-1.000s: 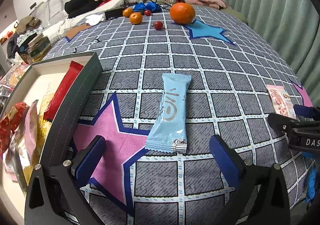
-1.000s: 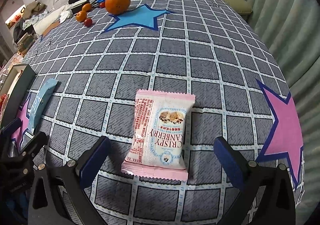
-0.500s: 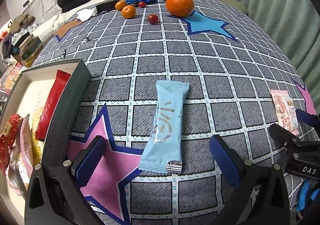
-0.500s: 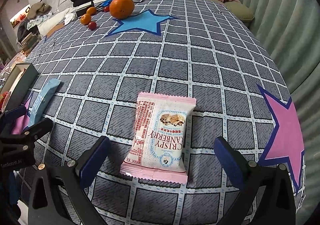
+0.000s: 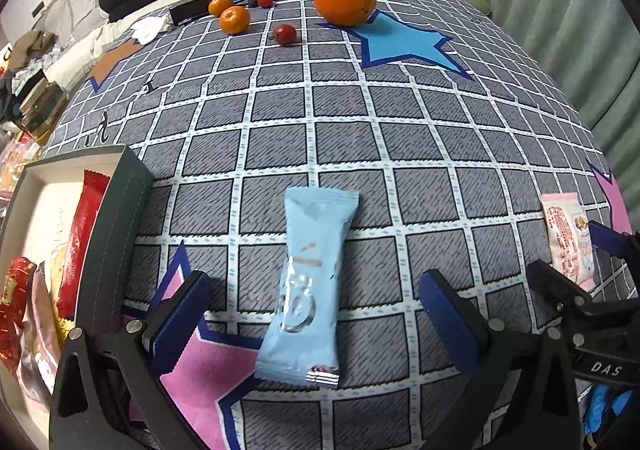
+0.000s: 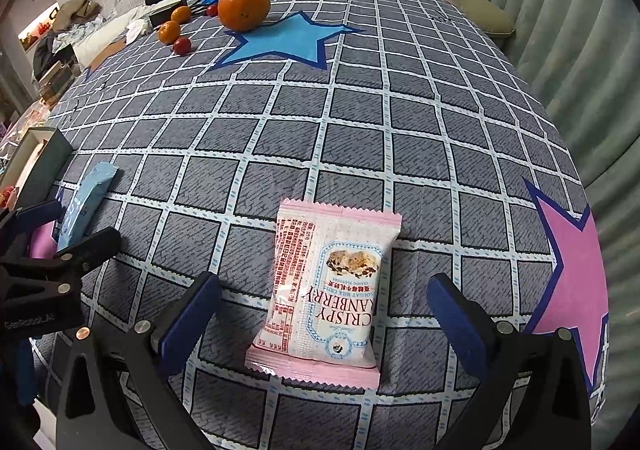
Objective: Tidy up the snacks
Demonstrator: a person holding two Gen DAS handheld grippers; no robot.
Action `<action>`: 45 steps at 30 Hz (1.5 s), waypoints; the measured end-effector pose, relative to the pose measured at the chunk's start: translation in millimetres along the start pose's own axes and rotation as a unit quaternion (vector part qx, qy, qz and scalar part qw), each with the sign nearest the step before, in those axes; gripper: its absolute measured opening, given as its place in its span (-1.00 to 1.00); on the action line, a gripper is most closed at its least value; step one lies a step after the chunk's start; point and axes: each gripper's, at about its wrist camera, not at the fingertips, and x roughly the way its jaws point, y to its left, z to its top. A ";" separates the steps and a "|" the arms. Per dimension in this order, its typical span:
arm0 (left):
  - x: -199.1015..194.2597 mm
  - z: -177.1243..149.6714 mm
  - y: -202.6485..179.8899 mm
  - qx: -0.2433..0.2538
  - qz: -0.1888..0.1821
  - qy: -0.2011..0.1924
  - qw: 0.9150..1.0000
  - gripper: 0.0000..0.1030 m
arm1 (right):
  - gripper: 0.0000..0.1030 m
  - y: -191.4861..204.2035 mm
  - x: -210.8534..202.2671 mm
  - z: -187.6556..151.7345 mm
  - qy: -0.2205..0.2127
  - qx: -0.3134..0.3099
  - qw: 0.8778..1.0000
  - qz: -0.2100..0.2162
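Left wrist view: left gripper [image 5: 316, 326] fingers spread wide around a flat light-blue snack bar [image 5: 310, 286] at lower centre, box [image 5: 108, 246] at left. Right gripper [image 6: 324, 318], likewise agape, straddles a pink "Crispy Cranberry" packet [image 6: 326, 294]. Upper frame: large orange [image 6: 243, 7].

Both wrist cams sit low and close over the checkered cloth [image 5: 360, 121], looking forward toward the big orange [image 5: 345, 0], left one over the blue packet [image 5: 310, 286], right one over the pink packet [image 6: 326, 290], probably side by side since each catches the other's packet.
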 end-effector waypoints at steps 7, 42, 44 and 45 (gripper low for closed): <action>-0.6 -1.2 -0.2 0.004 -0.003 -0.011 1.000 1.00 | 1.00 -0.1 -0.4 -0.9 -0.009 -0.004 1.000 0.002; -5.6 -15.9 -1.0 -0.001 -0.001 -0.076 0.997 1.00 | 1.00 0.2 -7.2 -14.9 -0.057 -0.008 0.998 0.005; -5.6 -15.9 -1.0 -0.001 -0.001 -0.076 0.997 1.00 | 1.00 0.3 -7.2 -15.1 -0.057 -0.008 0.998 0.005; -5.6 -16.0 -1.0 -0.001 -0.001 -0.076 0.997 1.00 | 1.00 0.3 -7.1 -15.1 -0.057 -0.008 0.998 0.005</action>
